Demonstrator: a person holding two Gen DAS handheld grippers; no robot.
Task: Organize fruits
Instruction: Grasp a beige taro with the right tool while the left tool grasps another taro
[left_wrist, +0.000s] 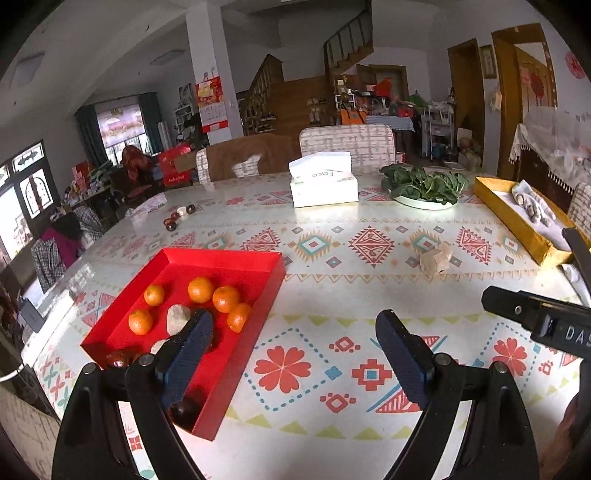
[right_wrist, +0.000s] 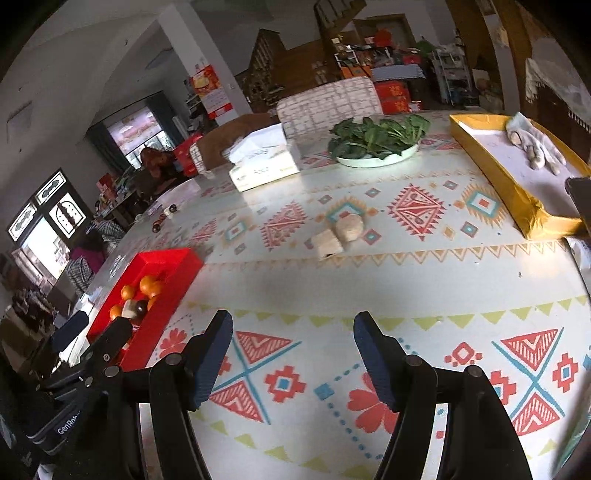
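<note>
Both tongs (left_wrist: 295, 332) (right_wrist: 291, 332) agape, empty, angled down over tablecloth (right_wrist: 332, 295)

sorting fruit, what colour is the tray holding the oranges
Red tray; clearest in the left wrist view.

We see oranges (left_wrist: 200, 290) in the tray (left_wrist: 225, 258) at left; tissue box (left_wrist: 323, 184) and greens plate (left_wrist: 424, 201) behind; long box (left_wrist: 517, 218) at right; two lumps (right_wrist: 338, 234) mid-table.
</note>
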